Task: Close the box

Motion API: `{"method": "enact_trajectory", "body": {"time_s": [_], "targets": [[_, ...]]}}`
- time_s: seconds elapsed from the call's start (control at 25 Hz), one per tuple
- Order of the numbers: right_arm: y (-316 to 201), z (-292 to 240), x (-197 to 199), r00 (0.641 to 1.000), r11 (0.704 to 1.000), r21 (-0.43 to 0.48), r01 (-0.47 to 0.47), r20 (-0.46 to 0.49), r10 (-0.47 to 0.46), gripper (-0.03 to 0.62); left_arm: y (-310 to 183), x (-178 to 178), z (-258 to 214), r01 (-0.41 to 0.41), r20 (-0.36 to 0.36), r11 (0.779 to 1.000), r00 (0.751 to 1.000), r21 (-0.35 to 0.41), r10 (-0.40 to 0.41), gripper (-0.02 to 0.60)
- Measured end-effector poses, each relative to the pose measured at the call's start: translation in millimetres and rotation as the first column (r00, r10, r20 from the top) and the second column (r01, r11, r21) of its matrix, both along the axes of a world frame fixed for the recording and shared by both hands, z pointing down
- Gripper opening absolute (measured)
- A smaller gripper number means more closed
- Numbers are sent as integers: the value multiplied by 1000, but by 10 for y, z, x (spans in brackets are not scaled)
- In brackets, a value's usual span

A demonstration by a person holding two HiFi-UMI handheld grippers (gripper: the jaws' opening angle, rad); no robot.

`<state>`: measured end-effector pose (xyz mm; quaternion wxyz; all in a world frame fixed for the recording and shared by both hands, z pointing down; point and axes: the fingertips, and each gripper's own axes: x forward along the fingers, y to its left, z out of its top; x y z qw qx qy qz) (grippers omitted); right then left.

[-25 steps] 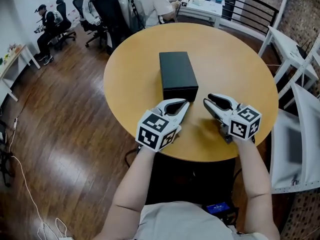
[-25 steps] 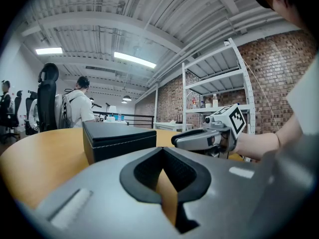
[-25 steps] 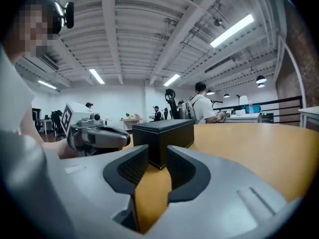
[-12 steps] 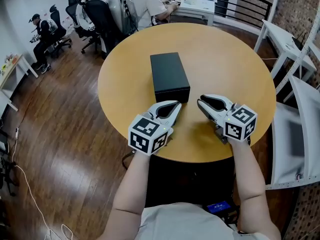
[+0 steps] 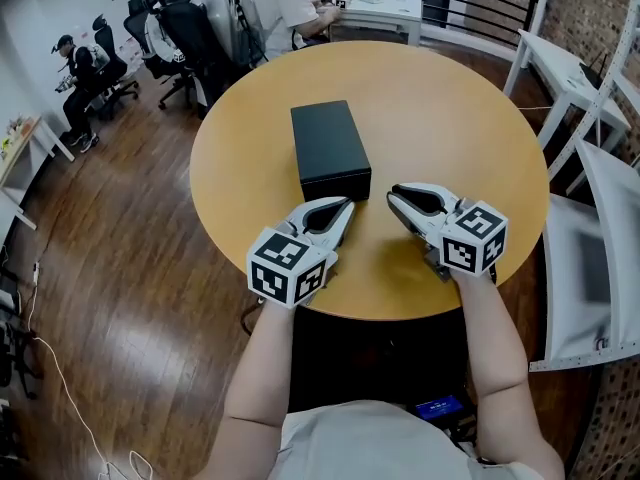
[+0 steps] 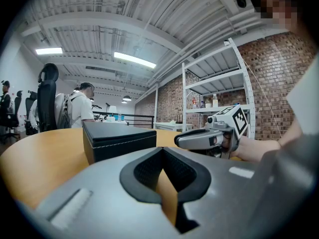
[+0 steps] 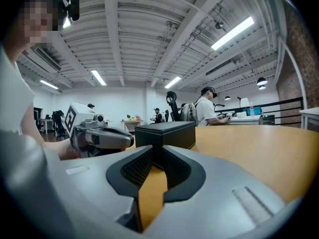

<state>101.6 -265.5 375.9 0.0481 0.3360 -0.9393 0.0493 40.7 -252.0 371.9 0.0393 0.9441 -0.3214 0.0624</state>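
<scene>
A black box [image 5: 328,148] with its lid down lies on the round wooden table [image 5: 450,118]. My left gripper [image 5: 345,208] sits just short of the box's near end, to its left, jaws shut and empty. To the right of that end is my right gripper [image 5: 392,196], its jaws closing to a narrow gap with nothing between them. The left gripper view has the box [image 6: 119,138] ahead of the shut jaws [image 6: 162,149] and the right gripper [image 6: 199,139] beside it. The right gripper view shows the box [image 7: 167,133] beyond the jaws [image 7: 157,148] and the left gripper [image 7: 107,138].
People sit on office chairs [image 5: 210,28] beyond the table's far left edge, by a white desk [image 5: 385,13]. White furniture [image 5: 590,248] stands close on the right. A dark wooden floor [image 5: 120,248] lies to the left. The near table edge is under my grippers.
The right gripper's jaws have drawn closer together. Both grippers keep their places just short of the box. The head view has shifted slightly; the box has not moved on the table.
</scene>
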Motion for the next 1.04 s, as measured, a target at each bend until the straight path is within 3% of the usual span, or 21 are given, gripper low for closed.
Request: {"method": "enact_trajectory", "body": {"time_s": [0.36, 1.04], "targets": [[77, -22, 205, 1000, 1000, -16, -10, 0, 10, 49, 45, 212, 11, -5, 3, 1000, 1000, -11, 5, 0], [1, -10, 103, 1000, 1000, 7, 5, 10, -5, 44, -14, 110, 46, 10, 16, 1000, 1000, 5, -10, 0]]}}
